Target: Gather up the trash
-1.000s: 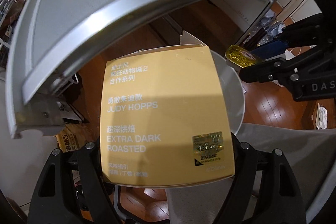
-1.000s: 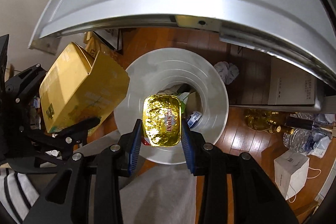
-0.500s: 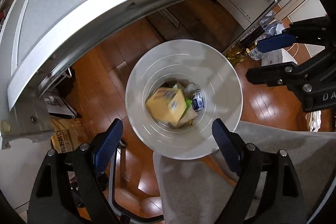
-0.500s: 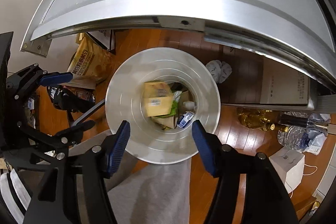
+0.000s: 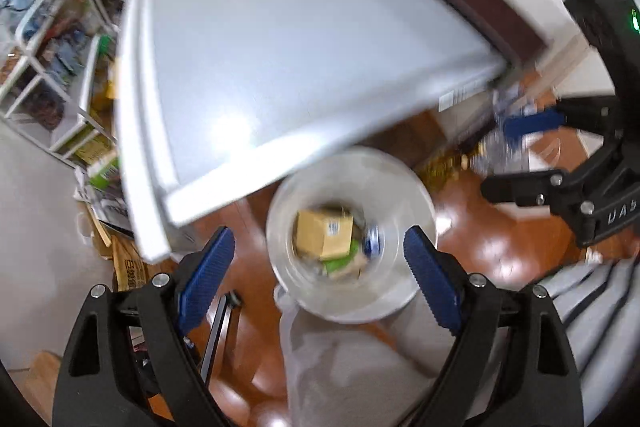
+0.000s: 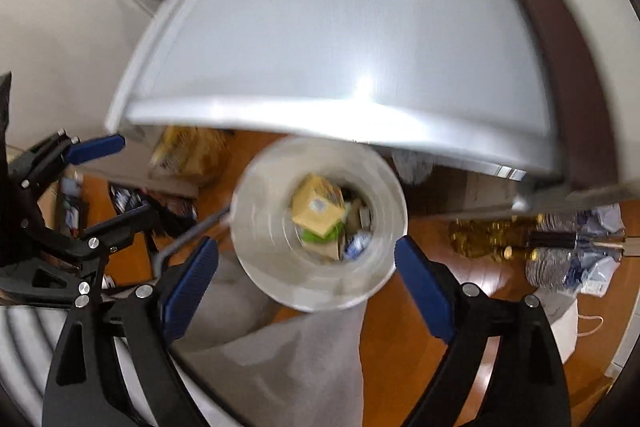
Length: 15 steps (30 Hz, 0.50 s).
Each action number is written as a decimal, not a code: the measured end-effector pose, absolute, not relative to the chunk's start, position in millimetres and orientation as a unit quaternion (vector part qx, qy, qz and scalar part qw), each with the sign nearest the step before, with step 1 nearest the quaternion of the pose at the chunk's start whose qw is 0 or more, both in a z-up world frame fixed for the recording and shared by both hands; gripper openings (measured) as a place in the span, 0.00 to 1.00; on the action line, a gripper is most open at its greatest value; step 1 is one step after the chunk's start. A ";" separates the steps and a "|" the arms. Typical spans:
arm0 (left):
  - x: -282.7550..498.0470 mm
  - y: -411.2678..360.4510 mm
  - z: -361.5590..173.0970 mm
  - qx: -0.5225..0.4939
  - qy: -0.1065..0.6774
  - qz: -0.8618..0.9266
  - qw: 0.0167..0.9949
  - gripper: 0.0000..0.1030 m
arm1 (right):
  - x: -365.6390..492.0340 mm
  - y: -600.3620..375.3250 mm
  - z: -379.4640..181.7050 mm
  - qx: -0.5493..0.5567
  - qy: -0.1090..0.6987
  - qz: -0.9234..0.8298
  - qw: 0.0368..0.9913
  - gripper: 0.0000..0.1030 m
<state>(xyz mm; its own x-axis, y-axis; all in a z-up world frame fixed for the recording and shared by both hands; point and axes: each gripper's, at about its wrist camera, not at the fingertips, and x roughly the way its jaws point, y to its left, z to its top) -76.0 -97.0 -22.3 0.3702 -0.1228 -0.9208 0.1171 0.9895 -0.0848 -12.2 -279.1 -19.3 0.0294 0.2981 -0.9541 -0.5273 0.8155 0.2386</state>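
Blur smears bin [image 5: 352,183] contents beyond yellow box [image 5: 323,233]; both hand-held grippers [image 5: 320,277] [image 6: 306,277] gape empty.

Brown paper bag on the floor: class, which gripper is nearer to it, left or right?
Left, it seems. The left gripper hangs just right of the brown paper bag; the right gripper sits farther right, beyond the left one.

Black claw [image 5: 320,267] frame, blue ribbed pads [image 5: 206,277], silver screws.
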 end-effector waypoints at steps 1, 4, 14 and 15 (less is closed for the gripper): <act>-74.9 -92.2 -10.2 -0.012 0.542 -0.063 0.838 0.85 | -9.5 -278.2 -8.1 -0.085 0.622 0.293 0.721 0.88; -67.3 -79.6 12.9 -0.032 0.510 -0.034 0.859 0.85 | 1.0 -273.8 20.7 -0.072 0.584 0.295 0.753 0.90; -25.8 -40.9 47.9 -0.064 0.431 0.045 0.899 0.85 | 45.0 -246.7 57.4 -0.040 0.474 0.281 0.833 0.91; -22.4 -37.7 51.4 -0.069 0.425 0.053 0.901 0.85 | 47.0 -246.1 58.3 -0.038 0.461 0.278 0.842 0.91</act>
